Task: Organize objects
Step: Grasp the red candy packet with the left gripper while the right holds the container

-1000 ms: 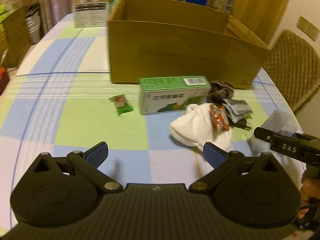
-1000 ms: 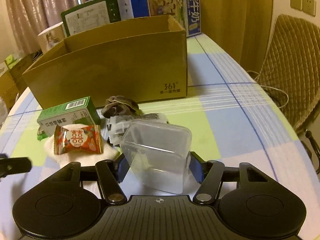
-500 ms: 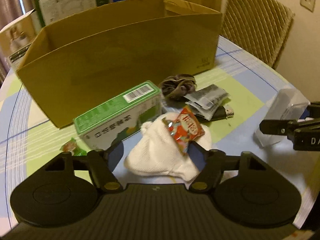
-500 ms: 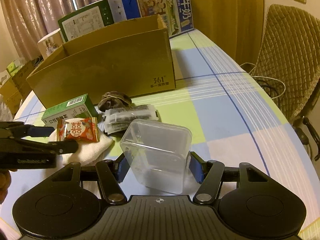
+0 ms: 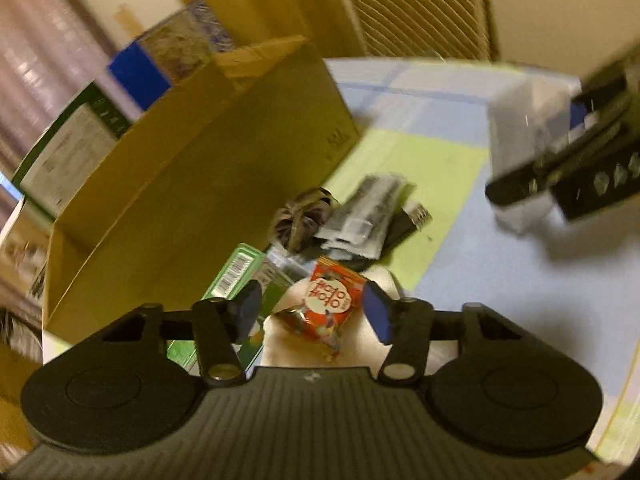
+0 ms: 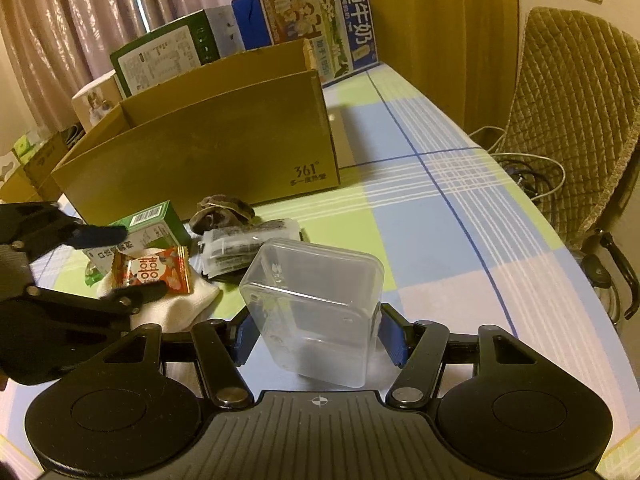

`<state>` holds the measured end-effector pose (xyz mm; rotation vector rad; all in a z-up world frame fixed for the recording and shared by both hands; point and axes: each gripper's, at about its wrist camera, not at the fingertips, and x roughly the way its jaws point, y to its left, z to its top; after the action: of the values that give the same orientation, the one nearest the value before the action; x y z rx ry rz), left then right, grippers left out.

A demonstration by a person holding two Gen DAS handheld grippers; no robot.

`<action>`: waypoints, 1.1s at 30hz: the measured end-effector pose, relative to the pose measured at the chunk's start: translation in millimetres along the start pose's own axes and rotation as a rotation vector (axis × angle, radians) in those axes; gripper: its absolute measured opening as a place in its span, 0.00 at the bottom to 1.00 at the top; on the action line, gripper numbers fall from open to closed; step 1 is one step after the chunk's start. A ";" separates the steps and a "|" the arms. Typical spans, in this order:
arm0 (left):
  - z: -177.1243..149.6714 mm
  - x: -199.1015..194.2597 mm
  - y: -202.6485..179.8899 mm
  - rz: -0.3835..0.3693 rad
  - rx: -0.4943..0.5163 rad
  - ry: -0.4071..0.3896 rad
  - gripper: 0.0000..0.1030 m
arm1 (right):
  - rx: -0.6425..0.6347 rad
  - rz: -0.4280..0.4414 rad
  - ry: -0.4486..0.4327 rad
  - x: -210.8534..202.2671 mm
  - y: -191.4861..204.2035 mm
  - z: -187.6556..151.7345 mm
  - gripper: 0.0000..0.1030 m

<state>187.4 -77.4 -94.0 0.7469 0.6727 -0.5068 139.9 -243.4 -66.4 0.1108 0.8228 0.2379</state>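
Currently, item one: my right gripper, clenched on the clear rectangular plastic container; the blue pads press its two side walls and its base sits on or just above the checked blue, green and white tablecloth.

Item two: my left gripper, jaws spread apart, one blue fingertip at either side of the red and orange snack packet. Whether the tips touch the packet I cannot tell; the left view is blurred.

Item three: the packet lies on top of a white folded cloth, at 10 o'clock of the clear container in the right view.

Item four: a green cardboard carton with a barcode, just behind the cloth, touching or nearly so.

Item five: a dark brown crumpled bundle at 11 o'clock of the container, with a black and white foil sachet just beside it, between bundle and container.

Item six: a large open brown cardboard box marked 361°, at 12 o'clock behind the small items.

Item seven: a blue milk carton box and a green and white printed box, standing behind the brown box.

Item eight: a quilted tan chair, at 2 o'clock off the table edge.
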 end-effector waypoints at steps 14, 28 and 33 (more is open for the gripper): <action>-37.4 -39.4 -30.1 -0.020 -0.178 0.100 0.32 | -0.031 0.030 0.008 -5.2 6.9 -3.1 0.58; -42.8 -28.9 -37.9 -0.080 -0.202 0.099 0.34 | -0.032 0.040 0.032 -1.7 6.7 -11.7 0.58; -44.8 -27.0 -24.4 -0.143 -0.270 0.125 0.34 | -0.023 0.042 0.036 -0.1 5.6 -12.5 0.58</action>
<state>137.0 -54.2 -110.2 0.4806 0.8963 -0.4901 129.7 -237.9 -73.7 0.1020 0.8542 0.2893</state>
